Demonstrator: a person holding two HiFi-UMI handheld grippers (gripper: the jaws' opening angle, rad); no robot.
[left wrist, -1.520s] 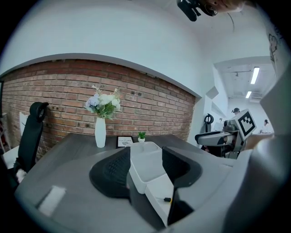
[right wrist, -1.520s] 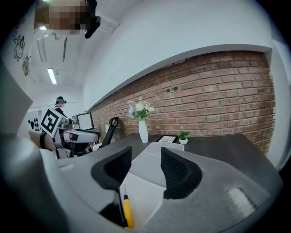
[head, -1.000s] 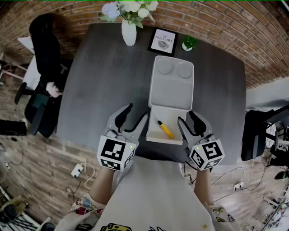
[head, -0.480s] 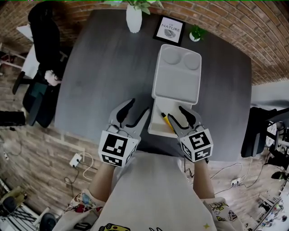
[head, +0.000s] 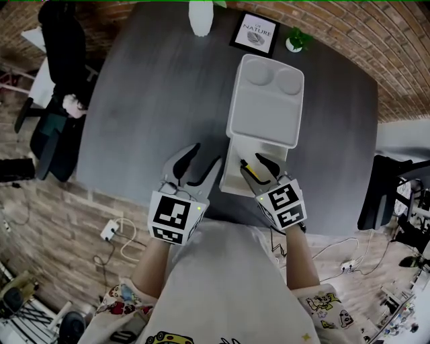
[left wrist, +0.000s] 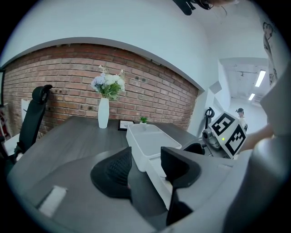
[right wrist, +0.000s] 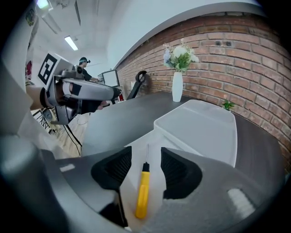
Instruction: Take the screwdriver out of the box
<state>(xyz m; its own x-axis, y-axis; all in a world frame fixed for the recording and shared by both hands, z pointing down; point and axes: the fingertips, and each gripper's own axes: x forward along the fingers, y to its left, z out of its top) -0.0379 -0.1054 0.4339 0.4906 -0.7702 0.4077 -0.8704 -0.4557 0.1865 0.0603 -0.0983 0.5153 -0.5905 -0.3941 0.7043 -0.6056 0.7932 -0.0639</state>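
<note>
The white box (head: 232,180) lies open on the dark table, its lid (head: 266,107) flipped flat toward the far side. A screwdriver (right wrist: 142,193) with a yellow handle and a thin metal shaft rests on the box floor. In the head view only a yellow sliver of the screwdriver (head: 249,173) shows. My right gripper (right wrist: 145,170) is tilted down into the box, open, with one pad on either side of the handle and neither touching it. My left gripper (head: 203,156) hangs open beside the box's left wall (left wrist: 157,169), holding nothing.
At the table's far edge stand a white vase (head: 201,17) with flowers, a framed picture (head: 259,33) and a small green plant (head: 294,44). A black chair (head: 57,40) is left of the table. A power strip (head: 111,230) and cables lie on the floor.
My right gripper has dropped and swung left into the box, straddling the screwdriver. The left gripper has sunk slightly beside the box.
</note>
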